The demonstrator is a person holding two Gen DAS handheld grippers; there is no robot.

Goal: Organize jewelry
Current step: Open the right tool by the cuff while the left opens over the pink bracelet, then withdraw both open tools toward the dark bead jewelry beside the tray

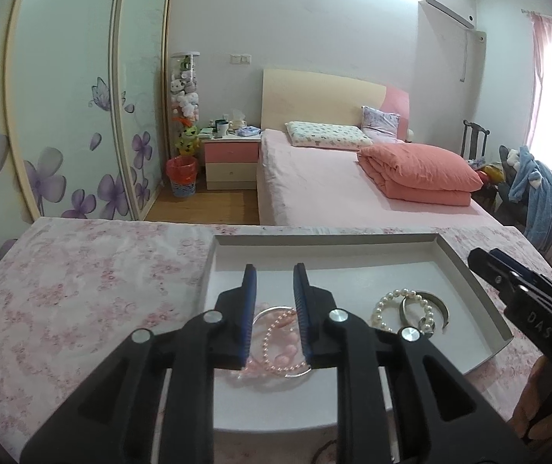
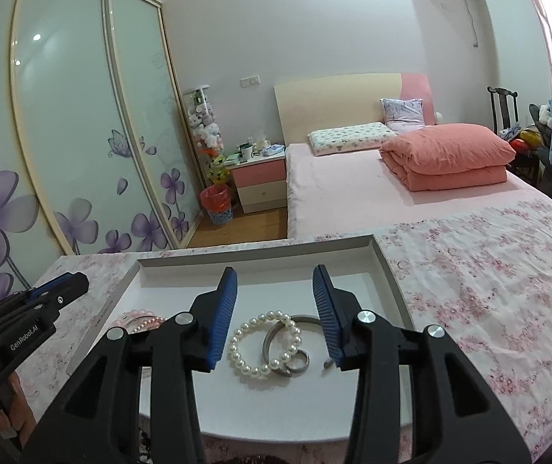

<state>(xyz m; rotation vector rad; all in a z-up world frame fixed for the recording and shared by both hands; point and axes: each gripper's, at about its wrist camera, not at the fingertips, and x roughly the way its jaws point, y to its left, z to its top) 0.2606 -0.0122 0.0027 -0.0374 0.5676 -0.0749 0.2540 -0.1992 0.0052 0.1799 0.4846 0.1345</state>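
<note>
A shallow white tray (image 1: pixel 473 290) (image 2: pixel 386 266) lies on a floral cloth. In it lie a white pearl bracelet (image 1: pixel 382 309) (image 2: pixel 239 342), a silver cuff bangle (image 1: pixel 444 309) (image 2: pixel 270 338) and a small silver ring (image 2: pixel 299 361). At the tray's left lie pink bead bracelets (image 1: pixel 279 344) (image 2: pixel 138 315) with a thin silver bangle (image 1: pixel 270 311). My left gripper (image 1: pixel 274 270) is open and empty above the pink bracelets. My right gripper (image 2: pixel 274 272) is open and empty above the pearl bracelet and cuff.
The tray sits on a table covered with a pink floral cloth (image 1: pixel 82 290) (image 2: pixel 488 290). Behind it stand a bed (image 1: pixel 314 178) with a folded coral quilt (image 2: pixel 450 156), a nightstand (image 1: pixel 231 162) and a flowered sliding wardrobe (image 2: pixel 63 135).
</note>
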